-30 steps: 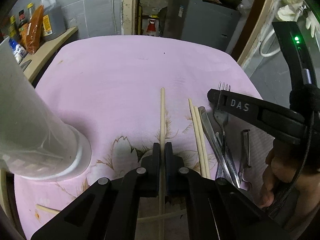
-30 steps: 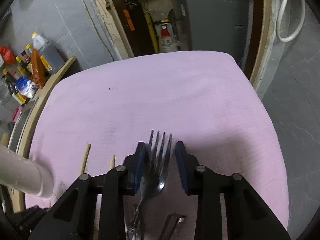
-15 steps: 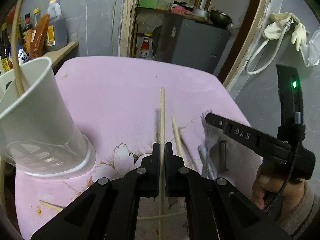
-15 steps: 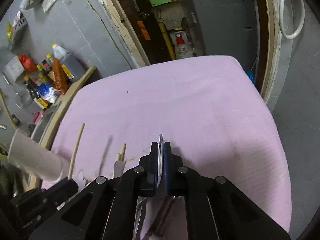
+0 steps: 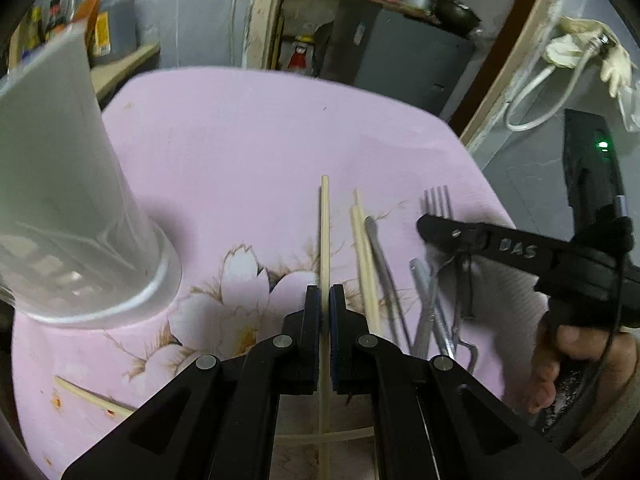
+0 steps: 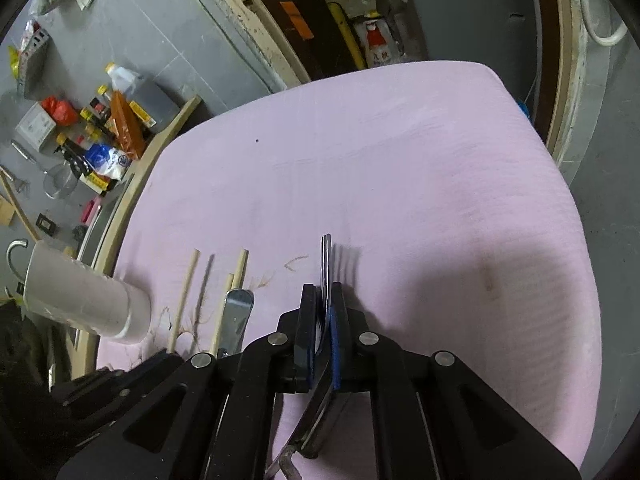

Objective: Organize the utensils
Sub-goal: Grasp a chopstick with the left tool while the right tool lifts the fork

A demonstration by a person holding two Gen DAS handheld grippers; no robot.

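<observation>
The left tongs are clamped shut on a long, round, pale wooden chopstick, which runs straight out from between the blue-lined black pads toward the far side of the counter. The counter is covered in a soft pink cloth with a faint ribbed weave and a printed white-and-brown flower near the tongs.

To the left stands a tall white plastic utensil holder, a tapered cup with a flared base and slotted bottom, tilted in the fisheye view.

Just right of the held chopstick lie two more pale wooden chopsticks, side by side, and beside them a slim grey metal handle with a rounded end. Another thin chopstick lies slantwise at the near left.

The right tongs are closed on a shiny steel fork, turned on edge so its tines stack into a thin blade pointing toward the far side; its curved handle passes back under the pads. From the left camera, the fork's four tines show just beyond the black tip of the right tool, held by a hand at the near right. More thin metal utensils lie in a loose heap below that tool.
</observation>
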